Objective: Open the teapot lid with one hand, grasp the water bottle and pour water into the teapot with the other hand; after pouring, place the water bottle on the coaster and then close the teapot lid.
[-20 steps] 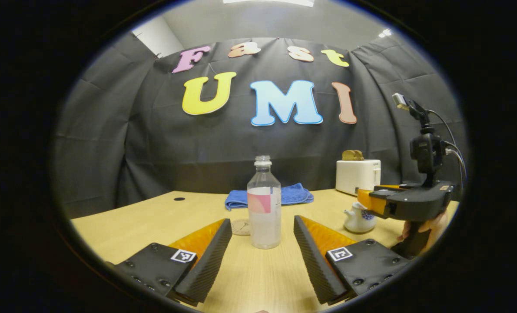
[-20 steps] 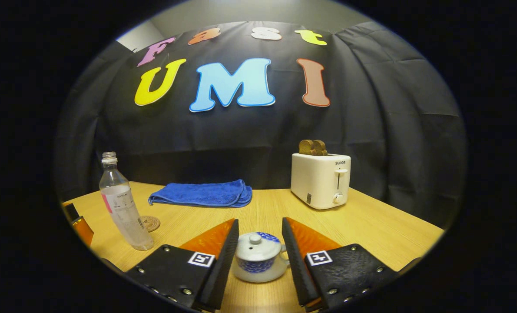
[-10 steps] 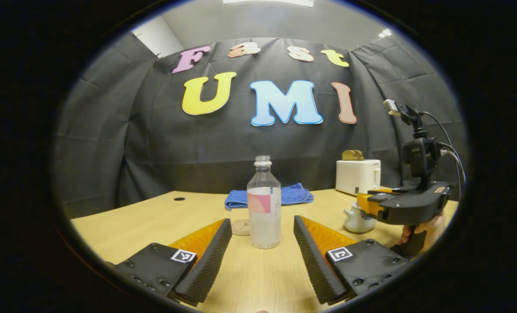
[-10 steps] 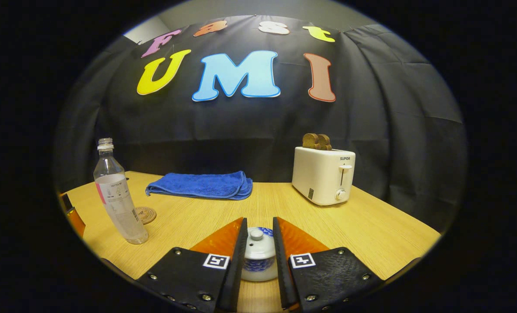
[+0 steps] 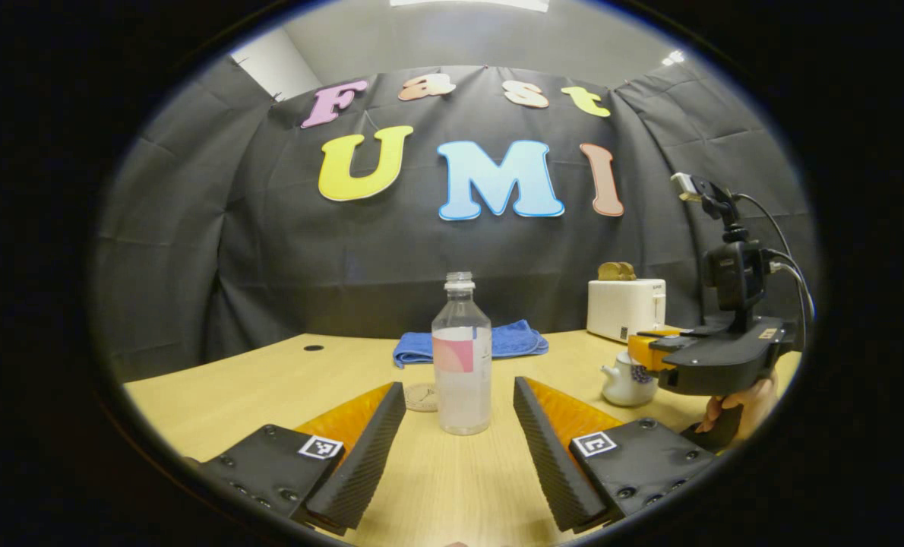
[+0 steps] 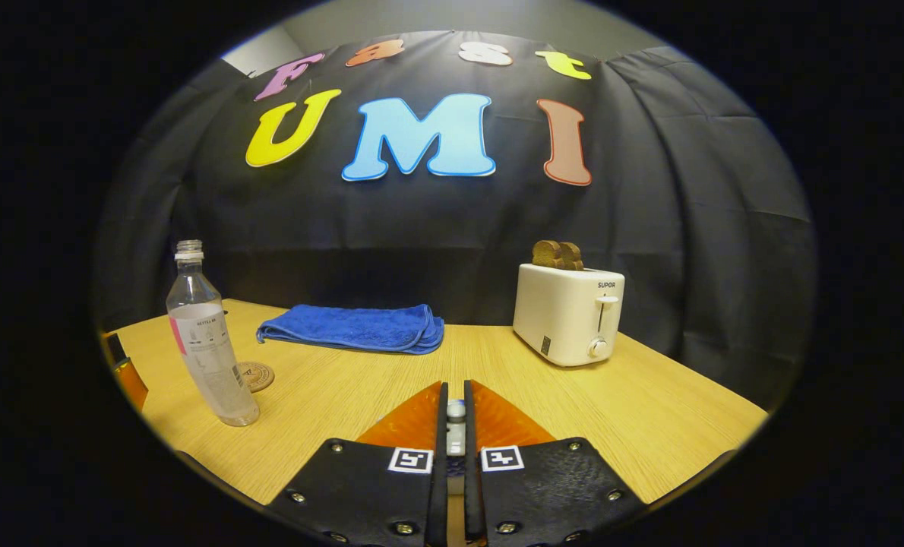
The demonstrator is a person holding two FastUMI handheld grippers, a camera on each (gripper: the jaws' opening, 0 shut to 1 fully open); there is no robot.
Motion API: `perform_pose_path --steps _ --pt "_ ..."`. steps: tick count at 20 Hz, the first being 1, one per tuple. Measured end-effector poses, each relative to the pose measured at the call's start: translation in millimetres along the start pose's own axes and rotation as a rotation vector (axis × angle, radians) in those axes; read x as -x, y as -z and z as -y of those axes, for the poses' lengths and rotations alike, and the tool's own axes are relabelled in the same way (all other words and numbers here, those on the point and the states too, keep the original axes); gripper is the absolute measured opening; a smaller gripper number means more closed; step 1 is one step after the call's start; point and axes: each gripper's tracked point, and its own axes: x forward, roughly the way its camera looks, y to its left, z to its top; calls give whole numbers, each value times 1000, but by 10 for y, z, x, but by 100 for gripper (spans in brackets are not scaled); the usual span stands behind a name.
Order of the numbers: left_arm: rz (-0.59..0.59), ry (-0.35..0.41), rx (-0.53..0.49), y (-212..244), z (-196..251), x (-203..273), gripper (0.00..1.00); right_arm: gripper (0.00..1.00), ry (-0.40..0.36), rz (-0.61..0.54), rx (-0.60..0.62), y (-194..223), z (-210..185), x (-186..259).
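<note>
Clamping the knob of the teapot lid (image 6: 456,411), the right gripper (image 6: 456,425) sits at the bottom centre of the right gripper view with its jaws drawn almost together on both sides of the knob. In the left gripper view this gripper appears at the right edge, over the teapot (image 5: 627,381), with a hand (image 5: 741,403) on its grip. The left gripper (image 5: 459,425) stands wide at the bottom of the left gripper view, its fingers apart from the water bottle (image 5: 461,357), which stands upright and uncapped at frame centre on the table (image 5: 216,387). The coaster (image 5: 421,396) lies just left of the bottle's base. A blue towel (image 6: 353,328) and a toaster (image 6: 570,313) lie farther back.
</note>
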Motion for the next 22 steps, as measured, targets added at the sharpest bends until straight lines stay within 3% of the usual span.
perform_pose_path --steps 8,13,22 --pt "1 0 -1 -7 9 -21 99 9 -18 85 -5 -279 -22 156" --pt "1 3 -2 0 36 -93 99 9 -87 100 -38 -346 -158 425" --pt "0 -13 0 13 57 -436 99 9 -106 125 -31 -153 -173 1382"
